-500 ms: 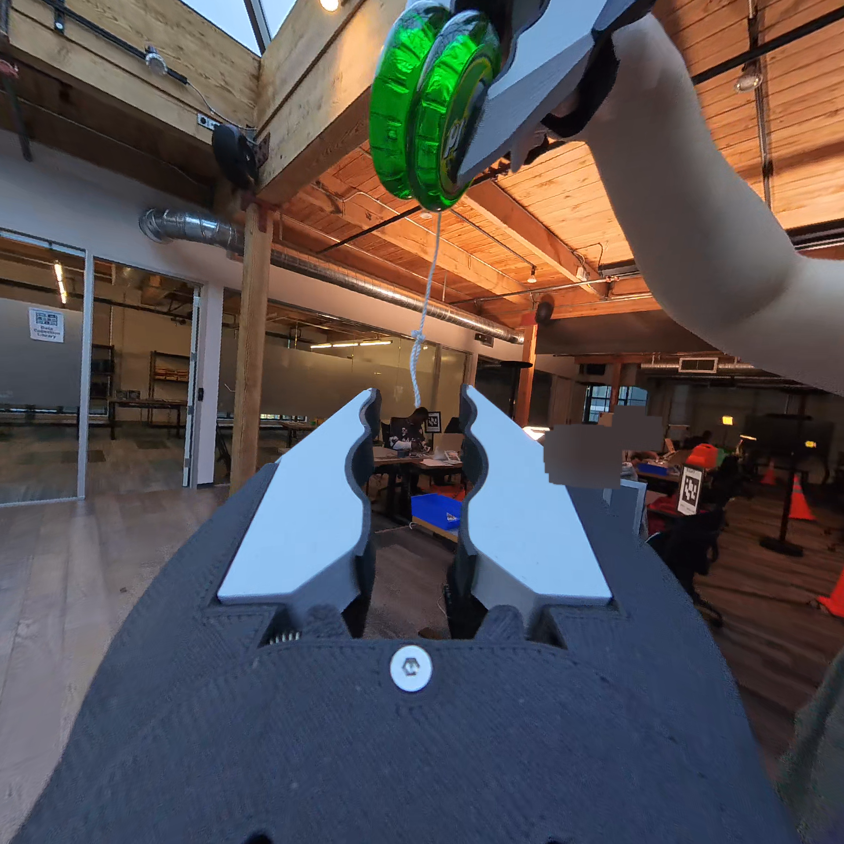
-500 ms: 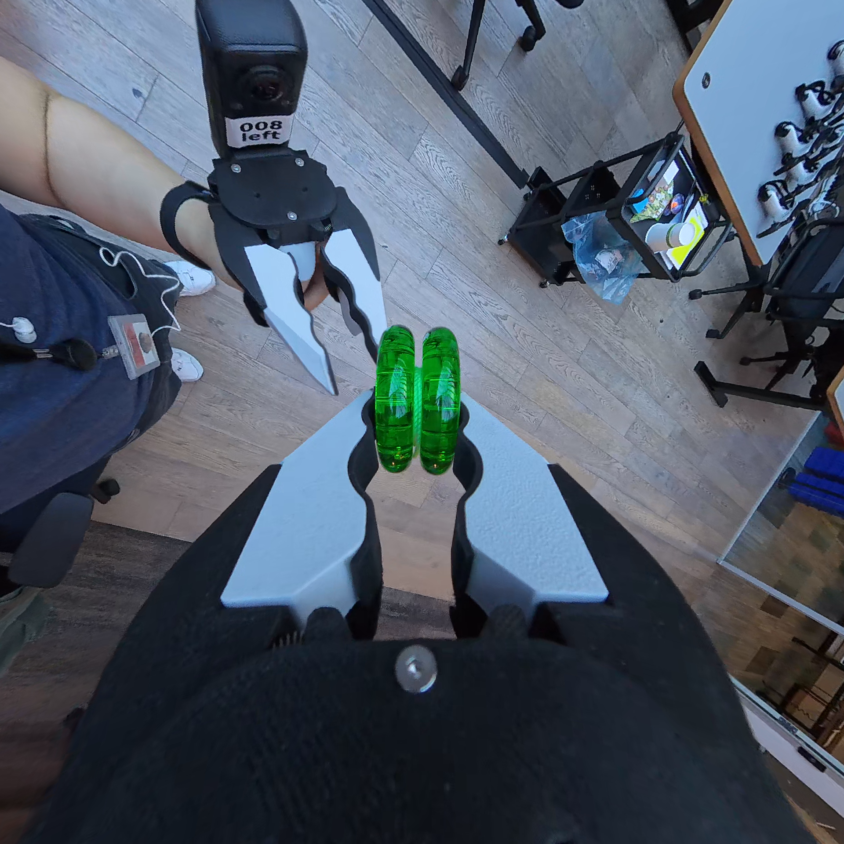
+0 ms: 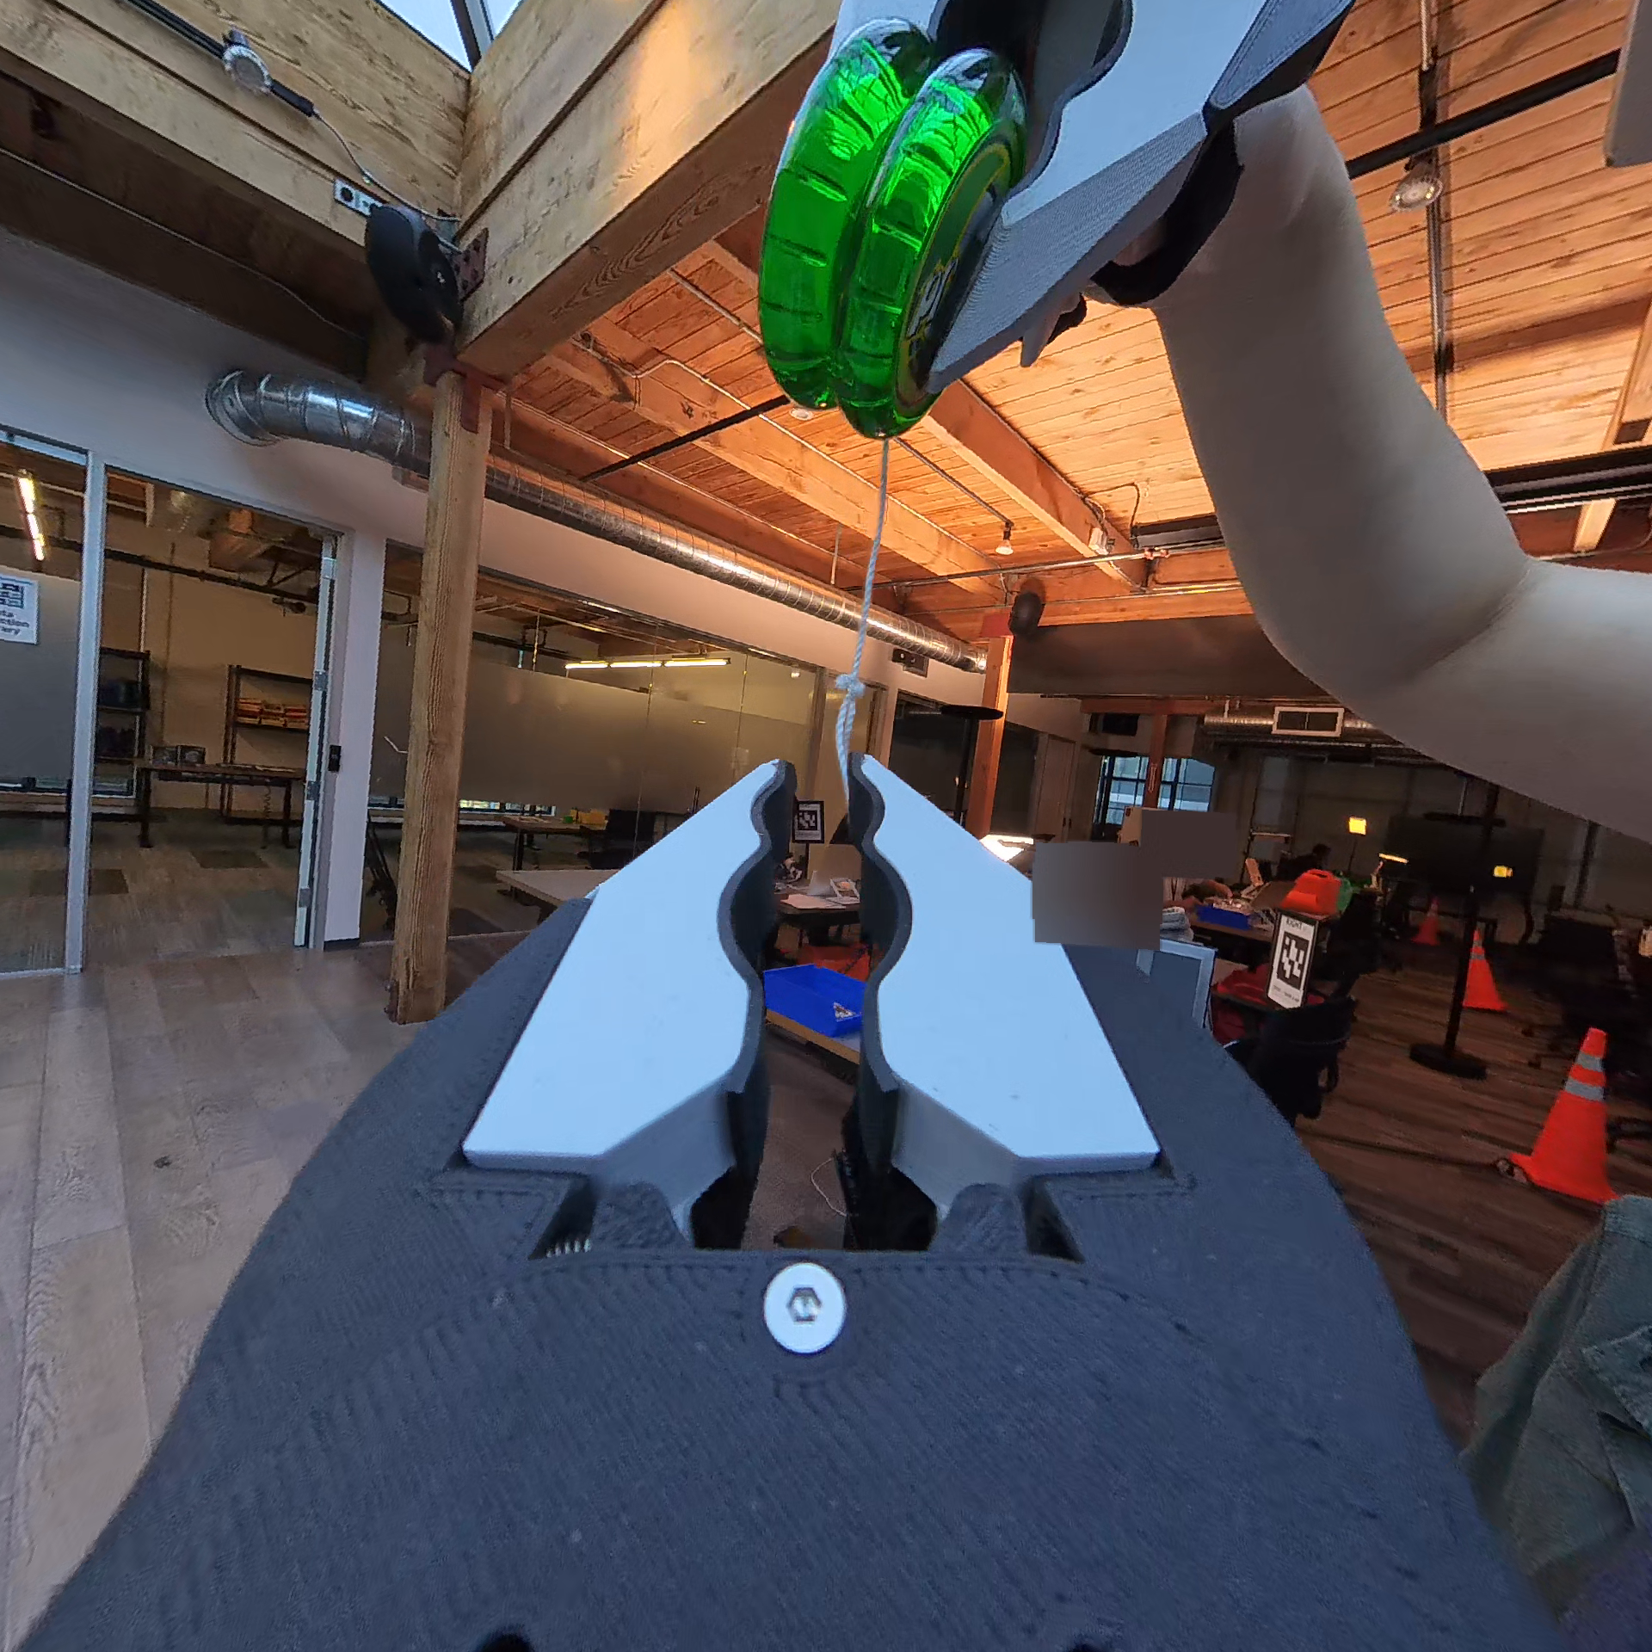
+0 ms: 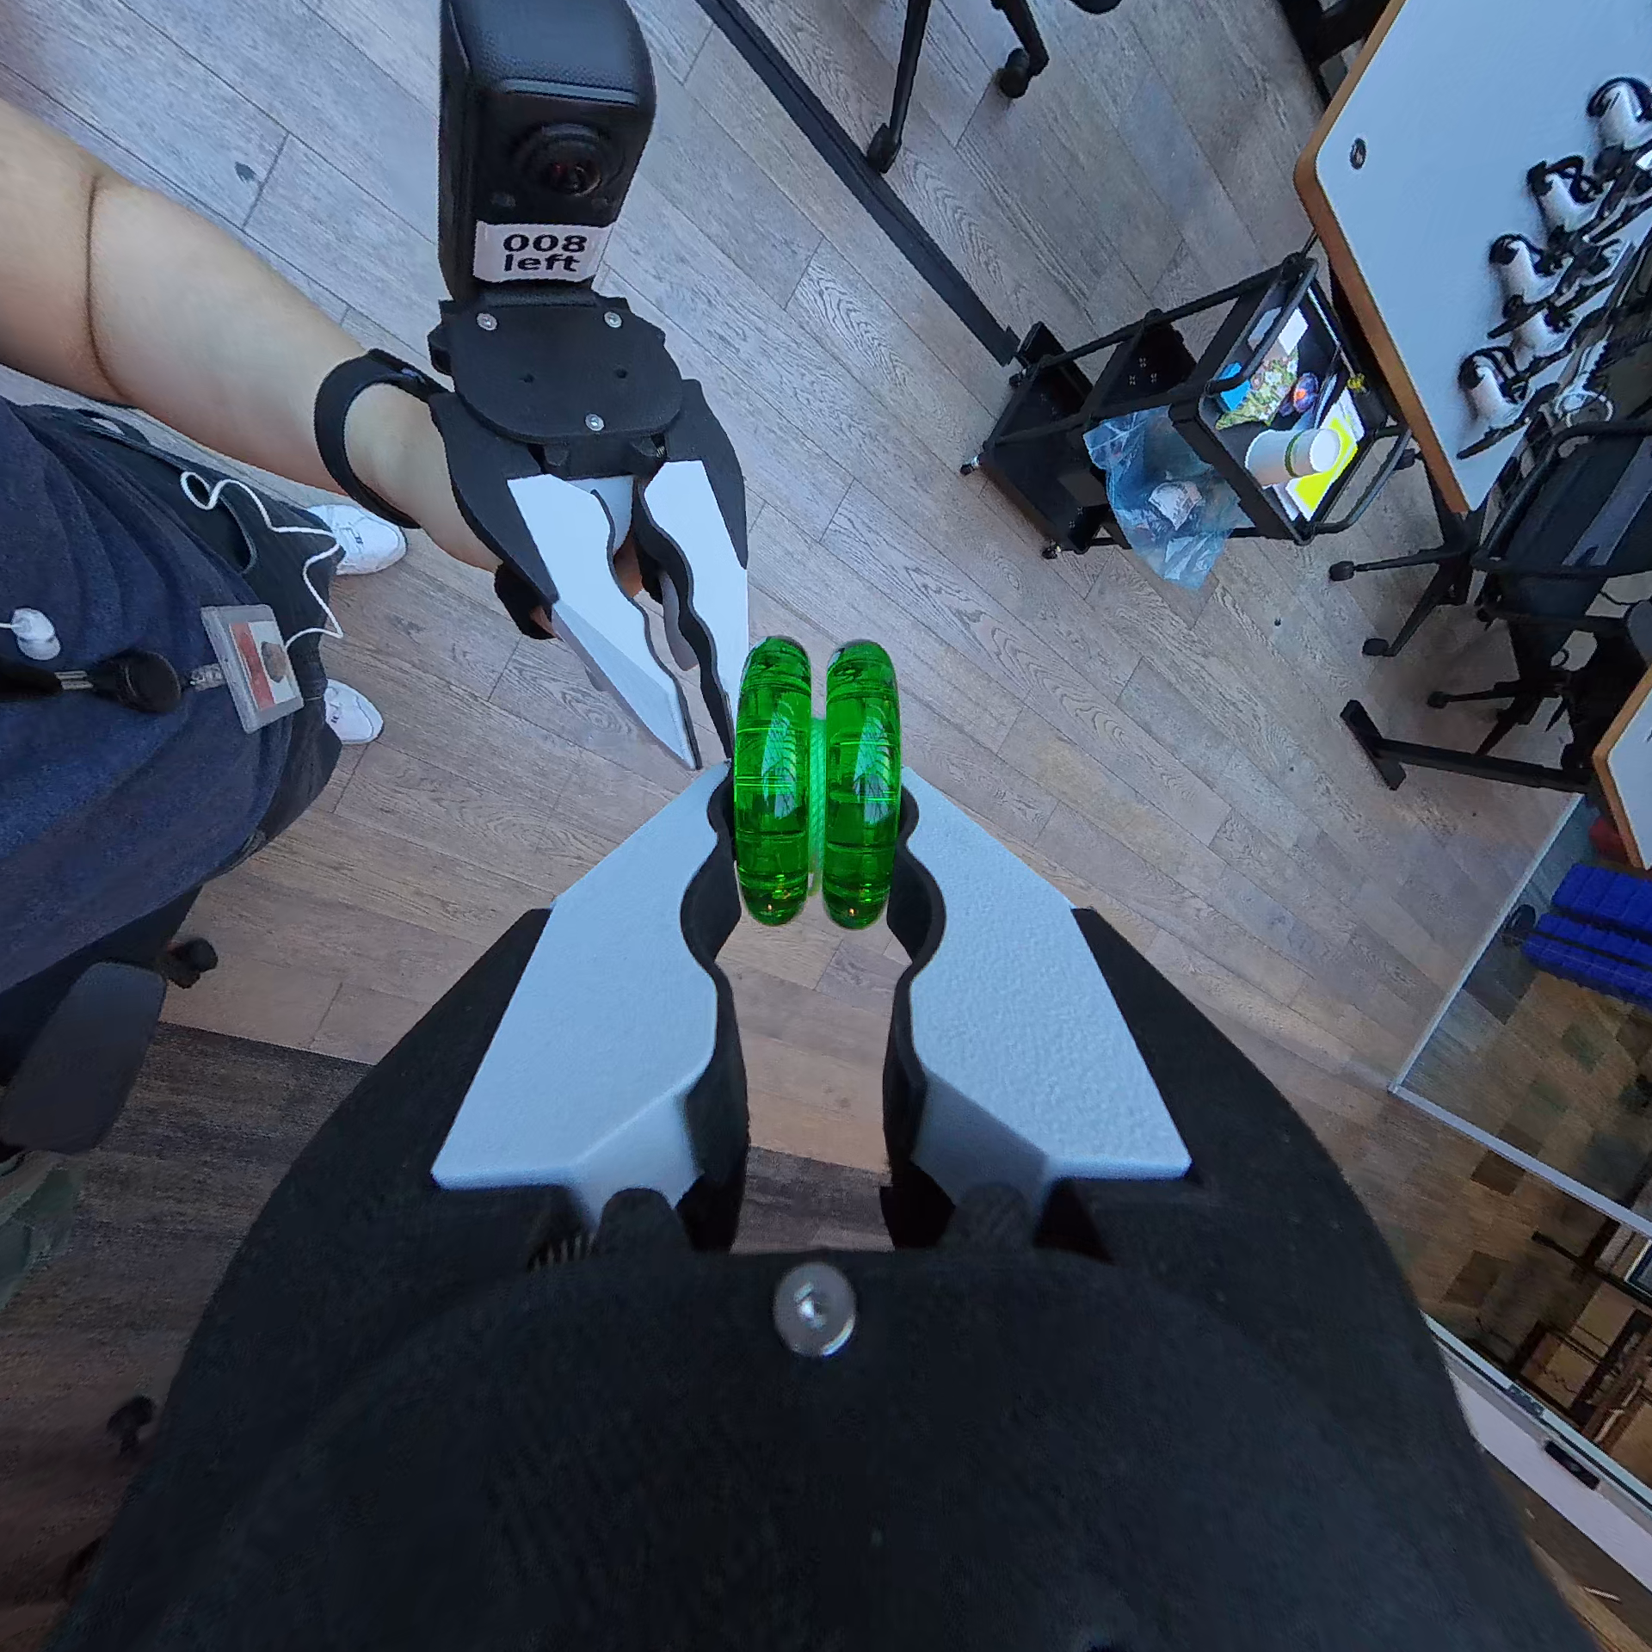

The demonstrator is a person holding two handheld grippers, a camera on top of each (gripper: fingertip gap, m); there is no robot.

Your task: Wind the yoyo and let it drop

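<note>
The green yoyo (image 4: 813,782) sits pinched across its two halves in the right tongs (image 4: 813,787), high above the wood floor, while the left tongs (image 3: 818,778), nearly closed, pinch its short white string (image 3: 863,608); winding looks finished, the drop remains.

Wood-plank floor (image 4: 1028,626) under black wheeled cart (image 4: 1189,429)

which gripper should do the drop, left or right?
Right, probably. The right gripper is clamped on the yoyo, held above the left gripper, whose nearly closed jaws seem to pinch the string end. Opening the right jaws should let it fall while left anchors the string.
</note>
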